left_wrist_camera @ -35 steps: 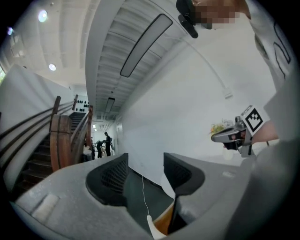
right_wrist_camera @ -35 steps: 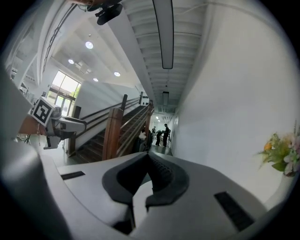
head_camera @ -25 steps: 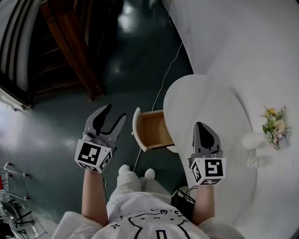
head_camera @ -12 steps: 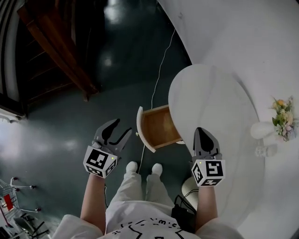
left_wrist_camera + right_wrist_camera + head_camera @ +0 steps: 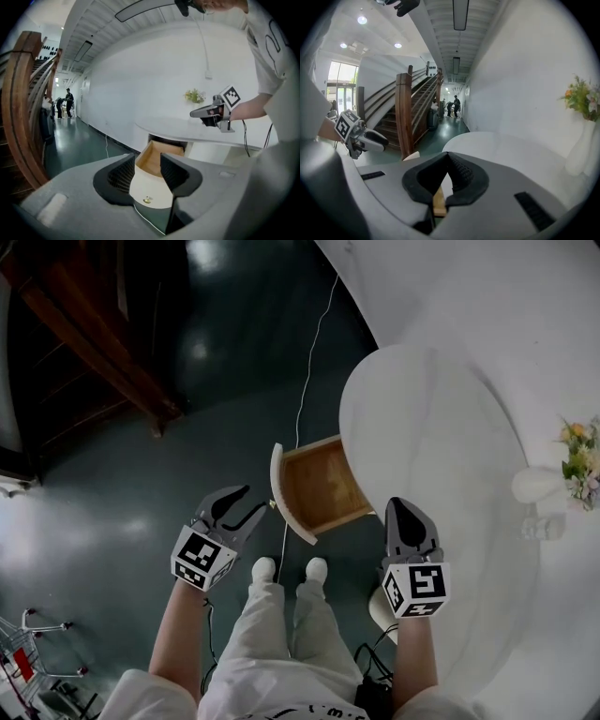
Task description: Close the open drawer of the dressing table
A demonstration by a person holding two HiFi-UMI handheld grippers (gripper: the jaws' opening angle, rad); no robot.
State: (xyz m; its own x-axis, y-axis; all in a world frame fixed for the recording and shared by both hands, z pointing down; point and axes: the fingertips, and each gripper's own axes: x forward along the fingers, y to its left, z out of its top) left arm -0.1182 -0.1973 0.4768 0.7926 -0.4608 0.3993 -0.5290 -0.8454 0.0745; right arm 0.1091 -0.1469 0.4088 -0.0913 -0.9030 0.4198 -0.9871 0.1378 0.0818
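Note:
The white dressing table (image 5: pixel 441 456) has an oval top. Its wooden drawer (image 5: pixel 319 486) stands pulled out to the left, with its white front panel (image 5: pixel 277 491) and a small brass knob (image 5: pixel 147 200). My left gripper (image 5: pixel 255 501) hangs just left of that panel, apart from it. Its jaws are open and have just been closing, with nothing between them. In the left gripper view the drawer (image 5: pixel 158 158) shows through the gap of the left gripper (image 5: pixel 146 161). My right gripper (image 5: pixel 399 505) is shut and empty over the table's near edge. The right gripper (image 5: pixel 447 158) has its tips together.
A white vase (image 5: pixel 544 484) with flowers and a small white ornament (image 5: pixel 546 526) stand at the table's right. A thin cable (image 5: pixel 305 381) runs across the dark floor to the drawer. A wooden staircase (image 5: pixel 89 324) rises at the upper left. The person's feet (image 5: pixel 291 568) are below the drawer.
Both grippers have sunk. The left one has come nearer to the drawer's front panel and its jaws stand narrower. The right gripper stays shut.

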